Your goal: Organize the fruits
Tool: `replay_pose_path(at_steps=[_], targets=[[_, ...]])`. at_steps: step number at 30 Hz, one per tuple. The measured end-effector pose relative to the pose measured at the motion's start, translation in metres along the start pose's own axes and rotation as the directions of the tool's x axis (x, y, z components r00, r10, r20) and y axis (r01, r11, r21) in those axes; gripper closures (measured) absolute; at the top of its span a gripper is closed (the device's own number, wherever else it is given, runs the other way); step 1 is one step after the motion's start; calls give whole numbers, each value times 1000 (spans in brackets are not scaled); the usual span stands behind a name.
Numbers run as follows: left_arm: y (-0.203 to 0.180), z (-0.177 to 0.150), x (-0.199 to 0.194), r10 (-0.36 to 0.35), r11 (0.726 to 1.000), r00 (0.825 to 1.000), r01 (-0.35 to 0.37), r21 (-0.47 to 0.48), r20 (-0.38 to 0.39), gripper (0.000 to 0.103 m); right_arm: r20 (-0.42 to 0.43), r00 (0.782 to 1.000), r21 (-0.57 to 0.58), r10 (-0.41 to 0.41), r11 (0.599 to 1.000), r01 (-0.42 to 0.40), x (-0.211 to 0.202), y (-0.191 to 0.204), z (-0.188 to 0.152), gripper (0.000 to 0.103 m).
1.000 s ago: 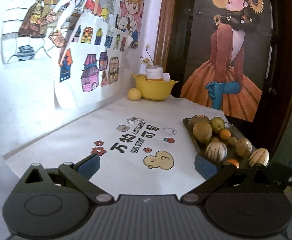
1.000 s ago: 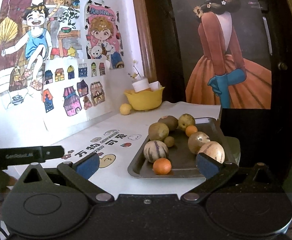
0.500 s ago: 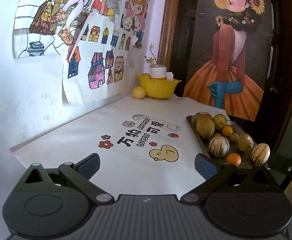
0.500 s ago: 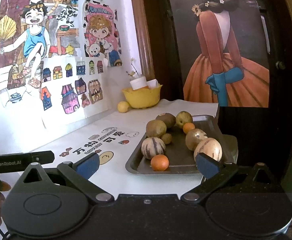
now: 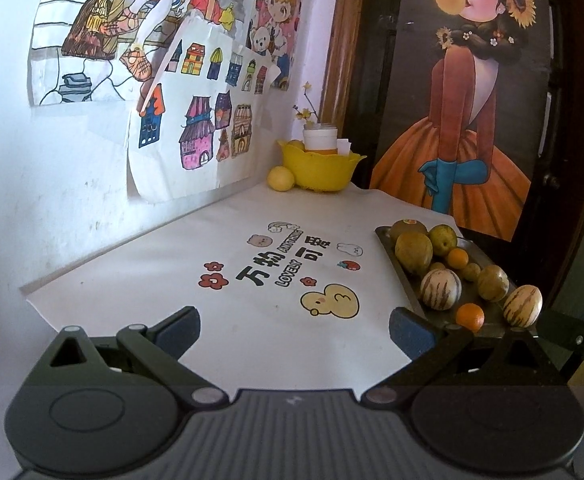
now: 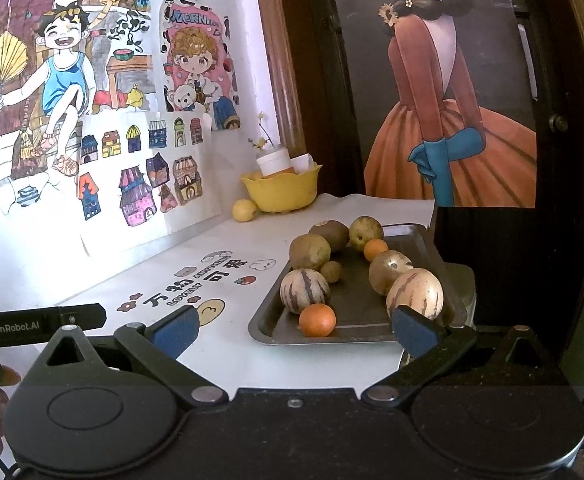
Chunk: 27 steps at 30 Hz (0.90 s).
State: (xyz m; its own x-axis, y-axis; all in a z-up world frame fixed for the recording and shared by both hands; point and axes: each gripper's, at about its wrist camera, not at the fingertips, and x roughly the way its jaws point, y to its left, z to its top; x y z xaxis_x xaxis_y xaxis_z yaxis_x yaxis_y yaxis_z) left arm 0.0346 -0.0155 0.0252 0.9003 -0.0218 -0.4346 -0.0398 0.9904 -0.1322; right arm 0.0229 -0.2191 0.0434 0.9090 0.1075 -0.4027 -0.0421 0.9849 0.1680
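Observation:
A dark metal tray [image 6: 356, 312] [image 5: 402, 280] at the table's right side carries several fruits: striped melons [image 6: 304, 291] [image 6: 414, 294], small oranges [image 6: 317, 320] [image 6: 375, 249], brownish-green round fruits [image 6: 310, 252]. At the far corner stands a yellow bowl [image 6: 280, 190] [image 5: 319, 168] with a yellow fruit [image 6: 244, 210] [image 5: 280, 178] beside it. My left gripper [image 5: 294, 326] is open over the white table cover, left of the tray. My right gripper [image 6: 294, 326] is open in front of the tray's near edge. Both hold nothing.
The white printed table cover [image 5: 252, 264] runs along a wall with drawings [image 5: 196, 104] on the left. A white cup [image 6: 274, 162] sits in the bowl. Behind the tray stands a dark door with a poster [image 6: 452, 120]. The left gripper's body [image 6: 40, 322] shows at left in the right wrist view.
Both grippers have drawn back and risen a little, so the table and tray sit lower and farther in view. Both stay open; the fruits have not moved.

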Motion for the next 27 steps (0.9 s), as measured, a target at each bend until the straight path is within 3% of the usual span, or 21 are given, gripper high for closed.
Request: replay_pose_path(at_steps=[20, 27], targets=[[0, -4, 2, 7, 1000, 1000, -7, -10, -20, 0, -14, 1000, -1, 6, 1000, -7, 2, 6, -4, 1], [-5, -9, 3, 53, 999, 998, -53, 10, -23, 0, -27, 1000, 5, 11, 1000, -11, 5, 8, -8, 1]])
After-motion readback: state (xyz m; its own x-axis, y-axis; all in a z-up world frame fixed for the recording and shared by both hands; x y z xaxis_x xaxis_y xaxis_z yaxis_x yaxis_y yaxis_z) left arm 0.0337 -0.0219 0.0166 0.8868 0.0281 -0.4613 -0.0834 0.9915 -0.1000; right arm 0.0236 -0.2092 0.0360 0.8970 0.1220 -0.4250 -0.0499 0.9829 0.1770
